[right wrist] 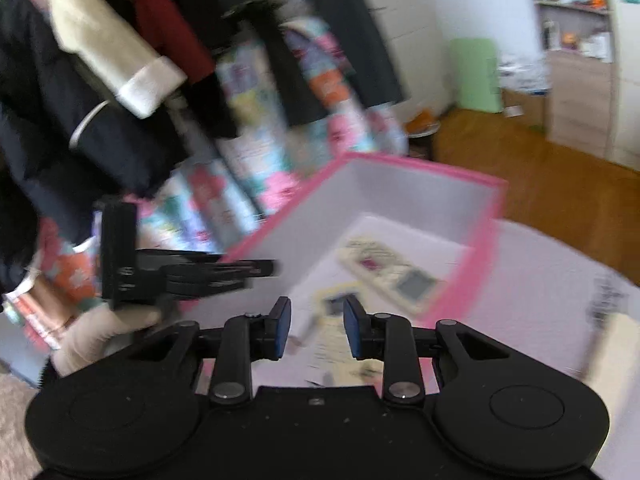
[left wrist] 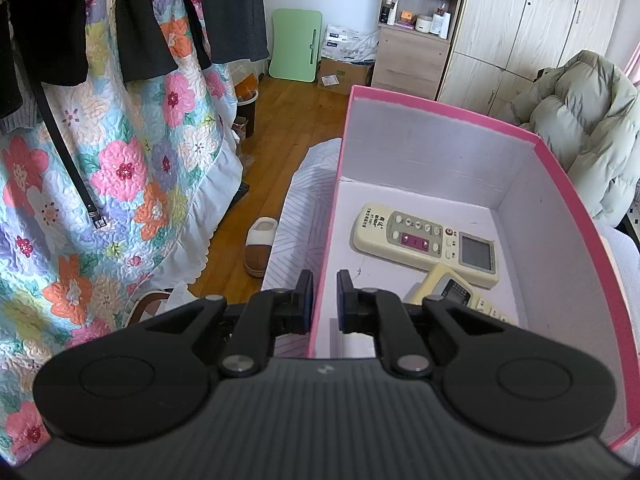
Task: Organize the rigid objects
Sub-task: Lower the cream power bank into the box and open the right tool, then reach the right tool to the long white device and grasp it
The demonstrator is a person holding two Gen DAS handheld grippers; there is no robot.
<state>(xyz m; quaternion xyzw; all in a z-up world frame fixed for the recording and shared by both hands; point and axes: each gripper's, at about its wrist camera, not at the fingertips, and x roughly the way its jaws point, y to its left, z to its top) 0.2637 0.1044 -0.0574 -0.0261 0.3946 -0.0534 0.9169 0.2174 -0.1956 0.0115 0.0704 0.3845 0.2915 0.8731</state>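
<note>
Through the left wrist view, my left tongs (left wrist: 325,300) pinch the near wall of the pink box (left wrist: 440,106), likely to steady it on the bed (left wrist: 304,208); two remotes (left wrist: 428,240) lie inside.

Through the blurred right wrist view, my right tongs (right wrist: 316,328) stand partly apart, holding nothing, above the box (right wrist: 420,168), where both remotes (right wrist: 390,272) rest.

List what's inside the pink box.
Inside the pink box: two cream remote controls. The larger remote lies flat and fully visible. The smaller remote sits nearer, partly hidden behind the left gripper, so its lower end can't be seen.
</note>
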